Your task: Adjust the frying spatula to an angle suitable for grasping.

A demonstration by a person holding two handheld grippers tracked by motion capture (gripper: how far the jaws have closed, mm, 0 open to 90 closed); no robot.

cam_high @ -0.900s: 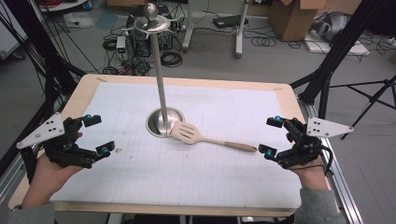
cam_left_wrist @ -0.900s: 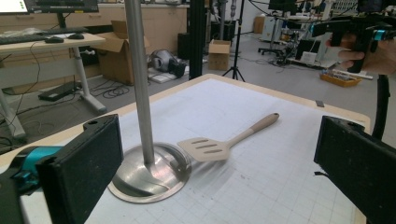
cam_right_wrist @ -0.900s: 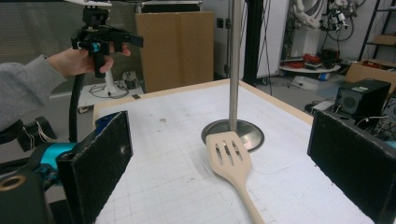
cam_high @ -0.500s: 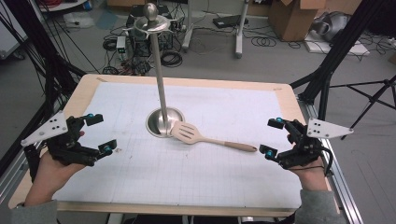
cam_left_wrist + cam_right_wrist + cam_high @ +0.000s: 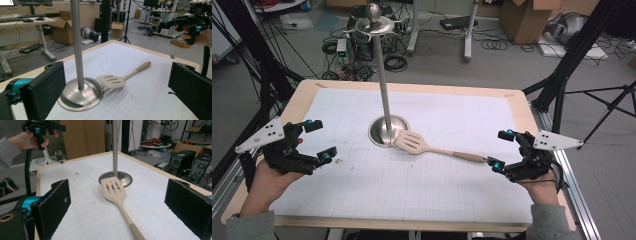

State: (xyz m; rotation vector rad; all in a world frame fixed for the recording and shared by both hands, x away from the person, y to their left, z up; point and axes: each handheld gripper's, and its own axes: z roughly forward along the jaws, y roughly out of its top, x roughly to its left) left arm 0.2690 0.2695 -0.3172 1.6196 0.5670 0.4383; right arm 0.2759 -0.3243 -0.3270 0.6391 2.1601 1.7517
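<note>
My left claw (image 5: 314, 141): jaws wide apart, empty, above the tabletop (image 5: 462, 105). My right claw (image 5: 501, 149): jaws wide apart, empty, handle tip of the slotted spatula (image 5: 432, 148) just ahead of it. Beyond: spatula blade rests against the steel stand (image 5: 386, 131), between both claws.

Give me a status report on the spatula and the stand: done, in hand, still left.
Done: nothing visible; the spatula lies flat on the table, its head against the stand base. In hand: the right tongs are open just off the handle's end, likely lining up a grasp. The left tongs hover open, away from both. Left: gripping the spatula, lifting it, probably hanging it on the stand.
</note>
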